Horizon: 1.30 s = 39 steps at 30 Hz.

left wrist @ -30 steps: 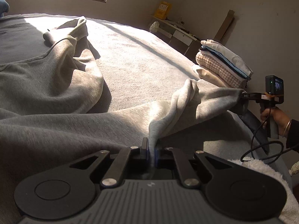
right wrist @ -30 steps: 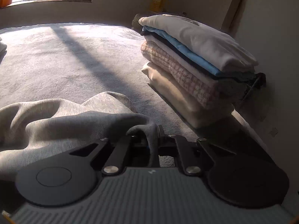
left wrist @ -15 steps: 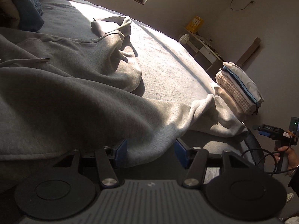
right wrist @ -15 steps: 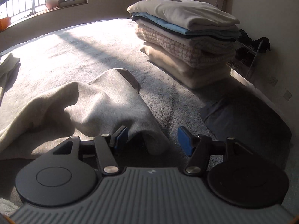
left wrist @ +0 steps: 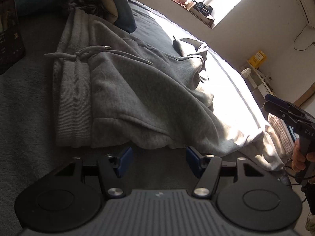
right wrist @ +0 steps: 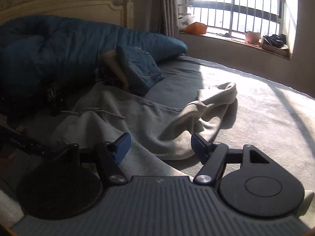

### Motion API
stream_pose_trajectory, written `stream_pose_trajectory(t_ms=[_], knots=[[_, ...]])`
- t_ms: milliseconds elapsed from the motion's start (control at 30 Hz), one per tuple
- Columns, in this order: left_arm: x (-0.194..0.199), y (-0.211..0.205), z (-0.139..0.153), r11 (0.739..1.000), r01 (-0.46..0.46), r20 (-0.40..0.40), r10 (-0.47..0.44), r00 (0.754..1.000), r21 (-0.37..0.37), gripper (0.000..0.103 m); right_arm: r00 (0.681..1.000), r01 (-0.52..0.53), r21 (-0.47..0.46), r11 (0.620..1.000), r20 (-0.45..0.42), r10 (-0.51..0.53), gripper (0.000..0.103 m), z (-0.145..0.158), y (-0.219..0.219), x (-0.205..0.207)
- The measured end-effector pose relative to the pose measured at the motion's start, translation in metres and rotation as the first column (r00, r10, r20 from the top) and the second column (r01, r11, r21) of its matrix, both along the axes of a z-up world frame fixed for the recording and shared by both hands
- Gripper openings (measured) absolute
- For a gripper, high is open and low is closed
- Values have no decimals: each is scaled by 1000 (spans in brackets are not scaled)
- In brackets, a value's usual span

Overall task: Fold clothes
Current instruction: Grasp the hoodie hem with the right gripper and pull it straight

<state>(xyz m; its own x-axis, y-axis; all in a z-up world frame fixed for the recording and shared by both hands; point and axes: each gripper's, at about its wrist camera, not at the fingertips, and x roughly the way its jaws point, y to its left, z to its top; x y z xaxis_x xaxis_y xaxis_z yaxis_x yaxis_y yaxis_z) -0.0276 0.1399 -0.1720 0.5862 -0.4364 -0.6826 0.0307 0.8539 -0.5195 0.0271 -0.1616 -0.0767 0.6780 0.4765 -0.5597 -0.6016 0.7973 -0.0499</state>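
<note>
Left wrist view, grey sweatpants [left wrist: 137,98] just beyond left gripper's [left wrist: 157,159] parted jaws

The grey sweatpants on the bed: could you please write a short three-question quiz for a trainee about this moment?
1. True or false: the left gripper is clamped on the grey sweatpants.
2. Multiple choice: in the right wrist view, what lies behind the sweatpants near the headboard? A) folded blue jeans B) a laundry basket C) a pair of shoes
3. Fill in: the knotted ______ lies across the ribbed waistband.

Key: 1. False; both it and the right gripper are open and hold nothing. 2. A. 3. drawstring.
</note>
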Motion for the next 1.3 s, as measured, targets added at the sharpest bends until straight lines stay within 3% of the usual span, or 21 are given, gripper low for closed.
stream_pose_trajectory(t_ms=[100, 233, 333, 633, 700, 800, 867, 1033, 1167, 1200, 1233, 1300], knots=[[-4, 11, -8, 998, -57, -25, 57, 998, 3, 68, 975, -223, -166, 961, -16, 223, 78, -18, 65, -5], [-2, 24, -22, 990, -138, -44, 137, 990, -5, 75, 922, -376, -395, 838, -71, 380, 80, -47, 115, -17], [2, 31, -33, 982, -187, -58, 186, 981, -26, 75, 918, -383, -499, 777, -112, 380, 81, -65, 120, -13], [18, 40, -50, 934, -341, -48, 338, 940, -105, 75, 932, -359, -609, 707, -193, 306, 78, -107, 116, 7], [18, 39, -50, 926, -365, -34, 363, 931, -98, 63, 941, -337, -597, 728, -195, 275, 72, -109, 113, 14], [18, 41, -51, 906, -406, -46, 404, 914, -119, 49, 957, -288, -575, 766, -192, 216, 44, -105, 108, 23], [19, 42, -51, 894, -429, -57, 425, 903, -130, 39, 966, -256, -578, 775, -181, 184, 11, -104, 106, 26], [20, 35, -36, 903, -427, -47, 426, 904, -41, 31, 960, -263, -514, 817, -221, 170, 5, -88, 99, 21], [11, 46, -14, 898, -439, -44, 438, 898, -23, 29, 935, -302, -395, 868, -299, 189, 5, -68, 93, 5], [7, 51, -7, 897, -442, -37, 441, 897, -19, 26, 926, -314, -357, 880, -322, 199, 5, -62, 93, 0], [3, 57, 0, 898, -440, -30, 439, 898, -13, 12, 915, -323, -318, 891, -345, 209, 5, -57, 93, -6], [-5, 69, 10, 897, -442, -23, 442, 897, 3, 10, 886, -343, -234, 910, -404, 230, 5, -51, 97, -14]])
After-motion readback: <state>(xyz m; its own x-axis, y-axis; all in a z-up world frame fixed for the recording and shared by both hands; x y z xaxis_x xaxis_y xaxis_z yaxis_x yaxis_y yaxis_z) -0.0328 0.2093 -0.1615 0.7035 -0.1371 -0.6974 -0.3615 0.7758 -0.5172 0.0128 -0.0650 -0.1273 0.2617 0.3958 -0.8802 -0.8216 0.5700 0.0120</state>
